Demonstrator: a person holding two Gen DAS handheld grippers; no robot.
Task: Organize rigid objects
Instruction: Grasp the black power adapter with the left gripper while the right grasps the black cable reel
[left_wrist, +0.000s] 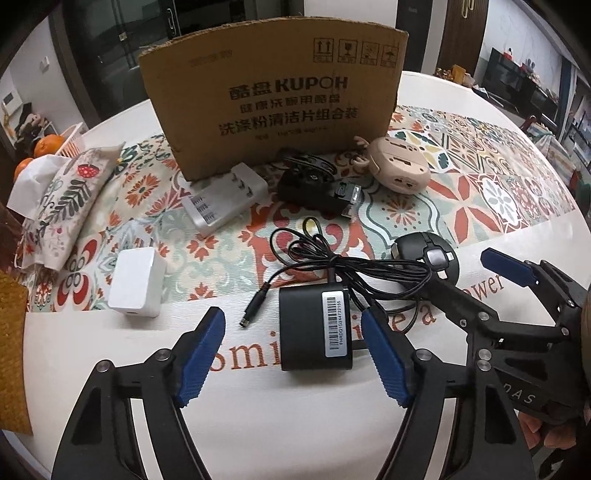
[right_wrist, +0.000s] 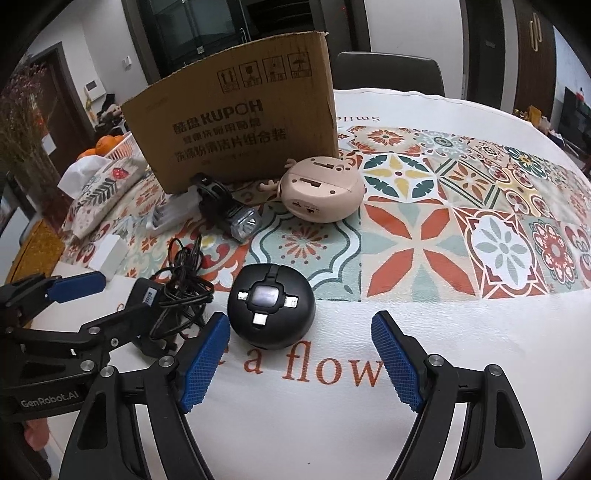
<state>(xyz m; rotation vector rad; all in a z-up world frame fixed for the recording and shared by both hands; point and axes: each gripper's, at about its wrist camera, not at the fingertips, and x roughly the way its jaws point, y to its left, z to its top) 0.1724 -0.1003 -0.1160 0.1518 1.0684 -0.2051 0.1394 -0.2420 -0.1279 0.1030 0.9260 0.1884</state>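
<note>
A cardboard box (left_wrist: 280, 99) stands upright at the back of the table; it also shows in the right wrist view (right_wrist: 236, 125). In front of it lie a white battery charger (left_wrist: 225, 199), a black headlamp (left_wrist: 317, 188), a beige round device (left_wrist: 400, 168) and a white adapter (left_wrist: 136, 282). My left gripper (left_wrist: 293, 354) is open around a black power brick (left_wrist: 314, 326) with a tangled cable (left_wrist: 340, 262). My right gripper (right_wrist: 303, 360) is open, just in front of a black round cable hub (right_wrist: 271, 306).
A patterned runner (right_wrist: 443, 229) covers the white table. A floral tissue pouch (left_wrist: 62, 206) and a basket of oranges (left_wrist: 51, 146) sit at the left. A dark chair (right_wrist: 388, 72) stands behind the table.
</note>
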